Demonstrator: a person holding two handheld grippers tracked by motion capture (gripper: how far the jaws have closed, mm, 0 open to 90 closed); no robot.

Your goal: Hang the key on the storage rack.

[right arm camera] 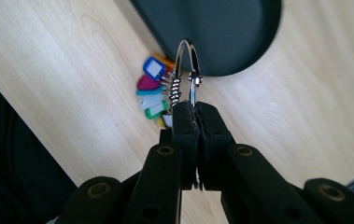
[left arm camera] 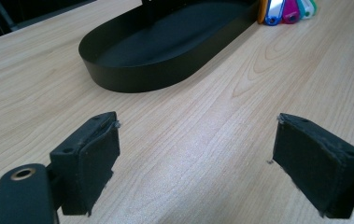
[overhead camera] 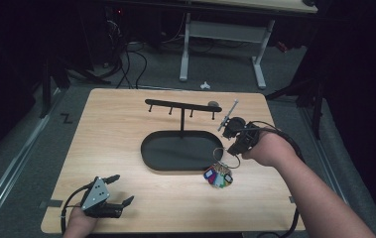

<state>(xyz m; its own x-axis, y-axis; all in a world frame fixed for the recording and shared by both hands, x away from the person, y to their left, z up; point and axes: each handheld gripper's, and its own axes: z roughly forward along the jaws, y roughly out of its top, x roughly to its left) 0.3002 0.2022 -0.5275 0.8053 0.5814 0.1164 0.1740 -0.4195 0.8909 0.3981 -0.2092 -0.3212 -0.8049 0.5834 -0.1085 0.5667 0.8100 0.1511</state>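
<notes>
A silver key ring [right arm camera: 187, 70] carries a bunch of coloured plastic tags [overhead camera: 219, 177] that touch the table right of the tray's front. My right gripper [overhead camera: 233, 147] is shut on the ring's lower part [right arm camera: 194, 109] and holds it upright, the tags [right arm camera: 153, 91] hanging beyond it. A black oval tray [overhead camera: 151, 148] with a T-shaped hook stand [overhead camera: 181, 107] sits mid-table. My left gripper [overhead camera: 121, 189] rests open near the front left edge, its pads [left arm camera: 90, 158] wide apart over bare wood, facing the tray [left arm camera: 132, 77].
The wooden table [overhead camera: 111, 124] stands on a grey floor. A white desk frame [overhead camera: 222, 44] and cables lie beyond the far edge. A small grey object [overhead camera: 214, 104] sits at the stand's right end.
</notes>
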